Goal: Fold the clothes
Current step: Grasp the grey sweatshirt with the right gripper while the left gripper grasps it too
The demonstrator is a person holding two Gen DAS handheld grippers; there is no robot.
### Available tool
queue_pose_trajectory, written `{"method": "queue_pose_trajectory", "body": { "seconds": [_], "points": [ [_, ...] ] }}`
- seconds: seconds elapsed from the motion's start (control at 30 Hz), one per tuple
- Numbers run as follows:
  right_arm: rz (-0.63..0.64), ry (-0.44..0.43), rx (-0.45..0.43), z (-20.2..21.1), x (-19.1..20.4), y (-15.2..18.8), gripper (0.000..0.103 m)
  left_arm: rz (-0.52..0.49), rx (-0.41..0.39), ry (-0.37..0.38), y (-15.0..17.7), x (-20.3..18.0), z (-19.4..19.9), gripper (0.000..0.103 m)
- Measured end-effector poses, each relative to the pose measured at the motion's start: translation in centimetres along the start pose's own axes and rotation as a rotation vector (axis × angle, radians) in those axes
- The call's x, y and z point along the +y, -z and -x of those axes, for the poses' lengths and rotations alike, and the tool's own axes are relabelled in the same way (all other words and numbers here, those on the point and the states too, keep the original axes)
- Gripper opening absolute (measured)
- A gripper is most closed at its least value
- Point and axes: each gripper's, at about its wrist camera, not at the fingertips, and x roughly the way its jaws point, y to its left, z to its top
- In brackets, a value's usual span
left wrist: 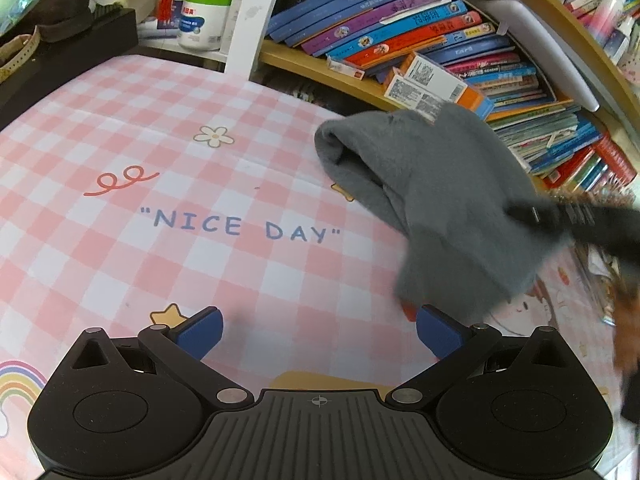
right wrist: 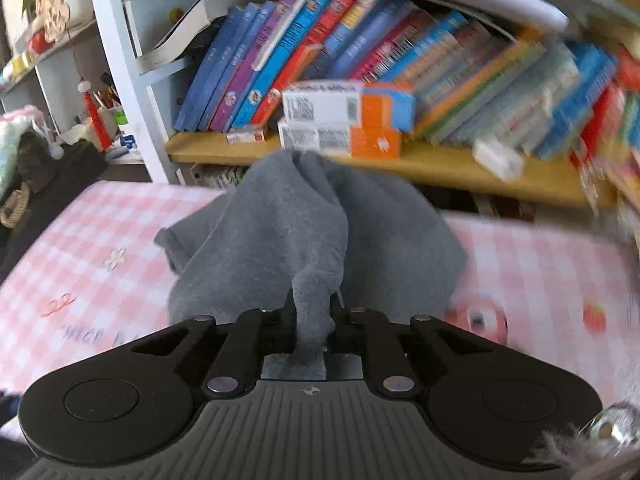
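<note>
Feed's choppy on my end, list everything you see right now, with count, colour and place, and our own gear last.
Fuzzy grey fabric garment: one, grey, lifted partly off the cloth, bunched.
Pink-and-white checked tablecloth: one, printed NICE DAY, covering the work surface.
Wooden bookshelf: one, tan, behind the surface.
Upright books: many, mostly blue, purple, red, on the shelf.
Orange-and-white cartons: two, stacked on the shelf.
White tub with green lid: one, far left.
Left gripper: open, holding nothing.
Right gripper: shut on the garment.

Left gripper [left wrist: 319, 334] jaws wide apart, right gripper [right wrist: 314, 320] jaws clamped together
</note>
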Motion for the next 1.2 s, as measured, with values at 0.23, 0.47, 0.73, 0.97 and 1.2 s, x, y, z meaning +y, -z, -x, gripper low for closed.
{"method": "queue_pose_trajectory", "body": {
  "seconds": [0.23,0.47,0.73,0.97,1.2],
  "points": [
    [-0.131,-0.039,0.083,8.0,-1.8,7.0,0.01,-0.001,-0.019,0.037,0.2,-0.3,1.2,0.103],
    [-0.261,-0.104,0.087,14.5,-1.6,10.7,0.01,0.013,0.015,0.134,1.1,-1.1,1.7,0.102],
    [-0.266,0.08,-0.019,18.7,-1.8,12.8,0.01,0.039,0.044,0.253,1.4,-2.9,0.6,0.066],
    [-0.331,0.238,-0.086,21.7,-4.8,14.3,0.01,0.084,0.056,0.288,0.6,-4.5,-1.3,0.048],
    [-0.379,0.437,-0.179,25.7,-9.5,14.6,0.01,0.162,0.117,0.332,-0.6,-4.1,-2.9,0.011]
  ]
}}
